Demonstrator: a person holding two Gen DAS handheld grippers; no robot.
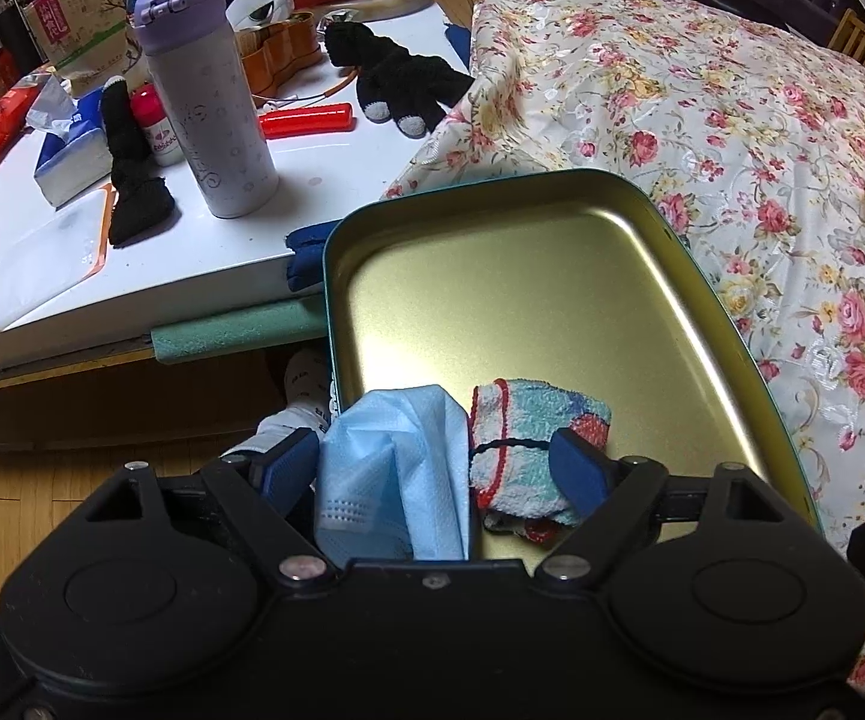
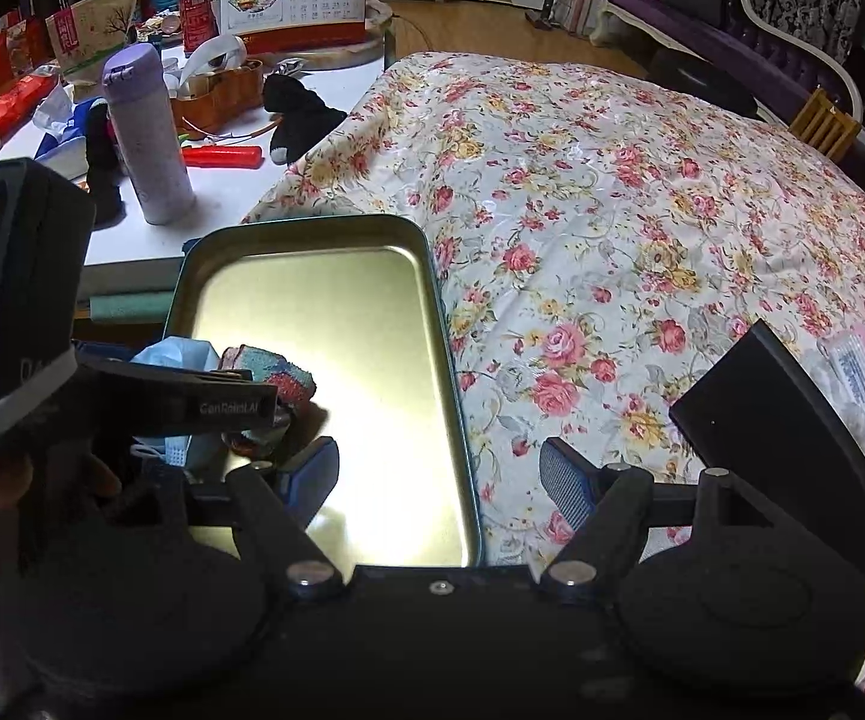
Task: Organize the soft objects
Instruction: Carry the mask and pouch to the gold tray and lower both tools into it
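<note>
A gold-lined tin (image 1: pixel 522 288) with a teal rim lies on the floral cover. In its near left corner sit a crumpled light-blue face mask (image 1: pixel 396 468) and a small rolled towel (image 1: pixel 528 438), red-edged with a black band. My left gripper (image 1: pixel 432 468) is open, its blue pads standing apart on either side of both pieces. The right wrist view shows the mask (image 2: pixel 180 354) and towel (image 2: pixel 279 375) too. My right gripper (image 2: pixel 438 480) is open and straddles the tin's (image 2: pixel 342 330) right rim, holding nothing. Black knitted pieces (image 1: pixel 396 84) and a black sock (image 1: pixel 132 180) lie on the white table.
The floral bed cover (image 1: pixel 732 150) spreads right of the tin. The white table (image 1: pixel 192 240) at left holds a lilac flask (image 1: pixel 210 96), a tissue box (image 1: pixel 72 156), a red tube (image 1: pixel 306 120) and a wooden box (image 1: pixel 276 54). The left tool's camera block (image 2: pixel 12 288) crowds the right view.
</note>
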